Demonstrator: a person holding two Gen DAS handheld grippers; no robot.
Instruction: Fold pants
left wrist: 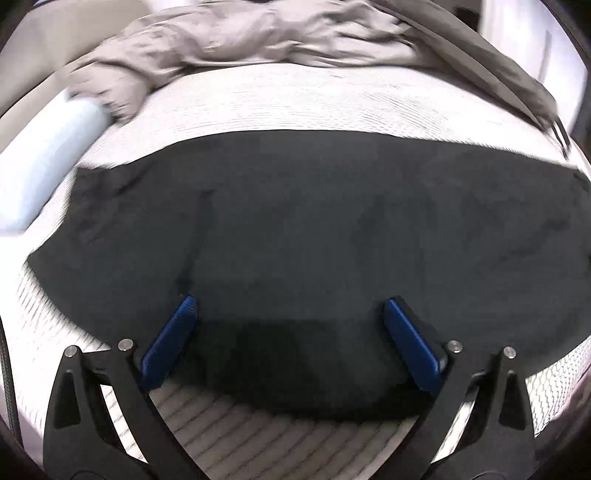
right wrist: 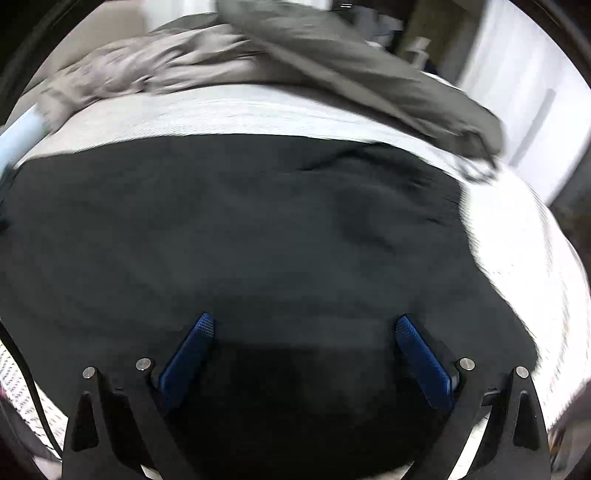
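Both your grippers hang over the black pants (left wrist: 314, 229), the left gripper (left wrist: 290, 314) and the right gripper (right wrist: 304, 328) each with fingers spread wide and nothing between them. The pants lie flat across the striped bed (left wrist: 295, 107), with the gray blanket (left wrist: 240, 33) beyond them. Pinch only one layer and your fold will likely drag crooked.

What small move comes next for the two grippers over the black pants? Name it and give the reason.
Probably lower both and close on the near edge. The left gripper and right gripper are open and hold nothing, and the black pants lie spread flat on the bed.
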